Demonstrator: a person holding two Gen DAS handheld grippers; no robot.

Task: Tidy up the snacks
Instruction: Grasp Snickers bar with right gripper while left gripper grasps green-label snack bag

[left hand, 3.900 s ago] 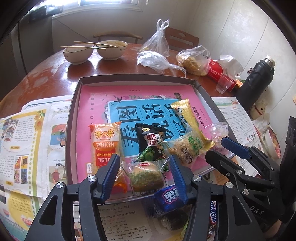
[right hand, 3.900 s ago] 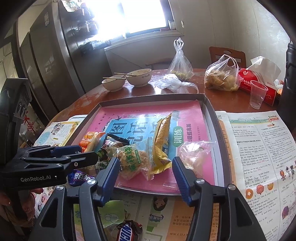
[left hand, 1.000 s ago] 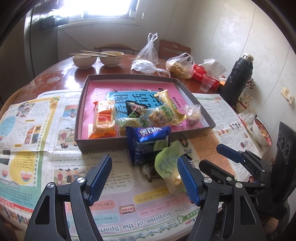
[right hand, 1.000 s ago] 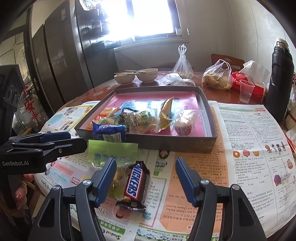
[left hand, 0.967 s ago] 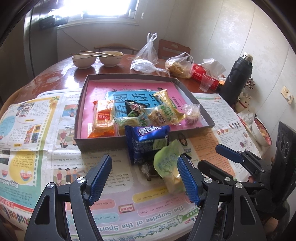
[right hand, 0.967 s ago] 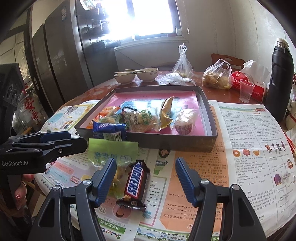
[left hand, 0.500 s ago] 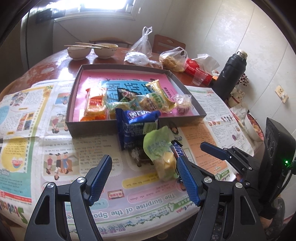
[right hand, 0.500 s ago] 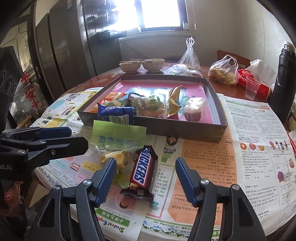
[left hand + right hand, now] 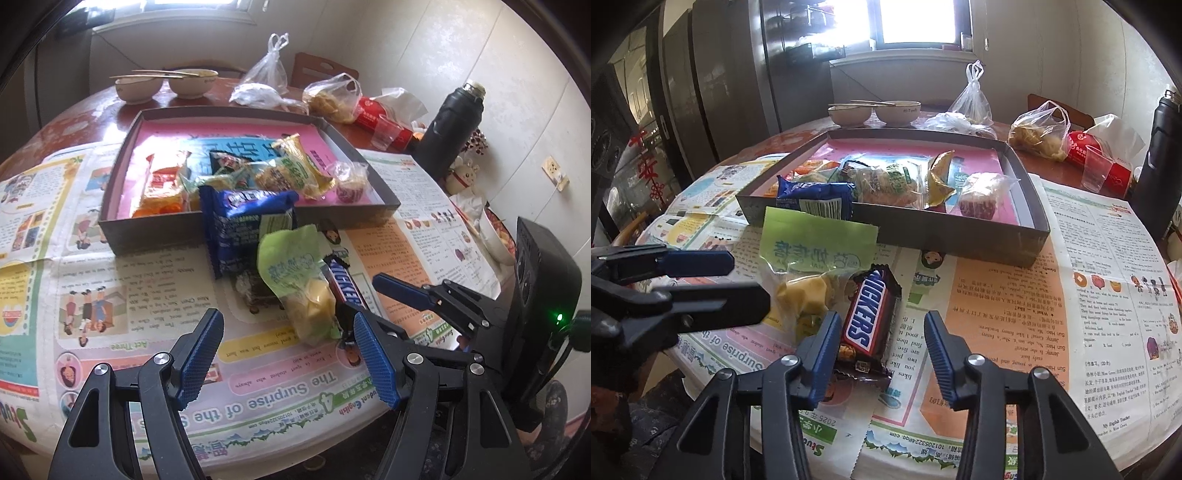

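Observation:
A grey box with a pink lining holds several snack packets. In front of it on the newspaper lie a blue Oreo pack, a green-topped clear bag of yellow snacks and a Snickers bar. My right gripper is open, its fingers on either side of the Snickers bar's near end, not touching it. My left gripper is open and empty, just short of the green bag. The Oreo pack leans on the box's front wall.
Two bowls with chopsticks, plastic bags, a red tissue pack, a clear cup and a black flask stand behind and right of the box. Newspaper covers the round table's near half.
Both grippers have pulled back from the box toward the table's near edge and dropped lower. The right gripper has closed in around the Snickers bar. Both stay open.

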